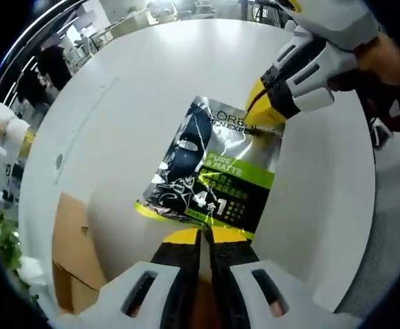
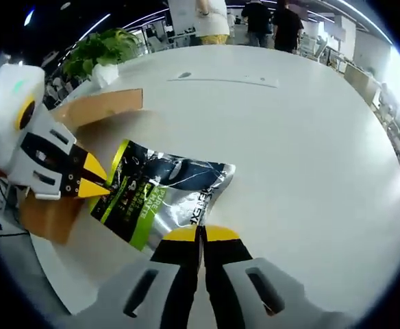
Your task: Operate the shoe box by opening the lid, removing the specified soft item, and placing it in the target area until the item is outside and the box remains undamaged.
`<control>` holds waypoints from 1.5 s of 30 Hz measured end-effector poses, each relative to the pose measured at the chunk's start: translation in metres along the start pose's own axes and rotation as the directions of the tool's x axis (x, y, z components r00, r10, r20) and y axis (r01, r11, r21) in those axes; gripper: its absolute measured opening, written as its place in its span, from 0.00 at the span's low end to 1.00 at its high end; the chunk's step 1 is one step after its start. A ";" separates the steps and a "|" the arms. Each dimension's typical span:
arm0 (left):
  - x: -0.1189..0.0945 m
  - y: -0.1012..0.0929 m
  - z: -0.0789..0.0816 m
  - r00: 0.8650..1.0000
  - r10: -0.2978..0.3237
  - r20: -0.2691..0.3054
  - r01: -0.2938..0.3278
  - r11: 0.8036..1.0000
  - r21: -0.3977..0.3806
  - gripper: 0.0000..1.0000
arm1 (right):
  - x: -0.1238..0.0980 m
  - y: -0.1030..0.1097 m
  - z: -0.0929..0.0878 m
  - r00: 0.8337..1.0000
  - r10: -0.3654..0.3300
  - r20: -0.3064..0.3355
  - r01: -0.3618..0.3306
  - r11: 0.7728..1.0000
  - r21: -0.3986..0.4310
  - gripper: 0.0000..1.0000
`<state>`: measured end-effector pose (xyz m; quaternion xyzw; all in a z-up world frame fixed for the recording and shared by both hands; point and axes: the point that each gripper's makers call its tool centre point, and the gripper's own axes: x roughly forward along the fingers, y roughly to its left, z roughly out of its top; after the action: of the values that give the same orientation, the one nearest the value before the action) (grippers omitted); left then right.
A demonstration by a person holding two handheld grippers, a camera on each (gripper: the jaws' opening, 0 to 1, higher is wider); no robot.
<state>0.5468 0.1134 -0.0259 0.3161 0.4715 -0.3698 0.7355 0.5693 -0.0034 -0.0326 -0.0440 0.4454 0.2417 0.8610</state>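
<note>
Left gripper view, 2 claws (left (image 1: 201,236), right (image 1: 258,122)) pinching silver pouch (image 1: 210,168) ends, right gripper view adds plant (image 2: 104,46).

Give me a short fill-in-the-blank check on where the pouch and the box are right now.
1. The shiny pouch is held at opposite ends by ____ grippers.
2. Under it is a ____ round table.
3. The cardboard box is ____ in colour.
4. A potted ____ stands behind the box.

Missing words: both; white; brown; plant

Pouch (image 1: 210,171) flat on table (image 1: 131,75), between both tools; cardboard box (image 1: 73,253) beside pouch.
</note>
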 end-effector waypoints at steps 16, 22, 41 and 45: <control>-0.028 0.004 0.010 0.995 0.012 0.100 -0.004 0.997 -0.079 0.12 | -0.017 -0.001 0.001 0.999 0.020 0.025 -0.019 0.999 -0.030 0.06; -0.042 0.001 0.017 0.988 0.000 0.155 0.020 0.992 -0.126 0.18 | -0.030 0.003 0.002 0.999 0.035 0.038 -0.032 0.995 -0.092 0.11; -0.087 0.000 0.008 0.963 -0.066 0.260 0.111 0.980 -0.163 0.30 | -0.070 0.019 0.008 0.992 0.099 0.072 -0.076 0.960 -0.270 0.24; -0.097 0.003 -0.001 0.960 -0.063 0.273 0.105 0.984 -0.142 0.32 | -0.079 0.025 0.014 0.990 0.113 0.089 -0.082 0.952 -0.296 0.25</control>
<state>0.5212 0.1395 0.0642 0.1851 0.4081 -0.4022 0.7984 0.5301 -0.0073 0.0422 -0.1356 0.3606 0.3490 0.8543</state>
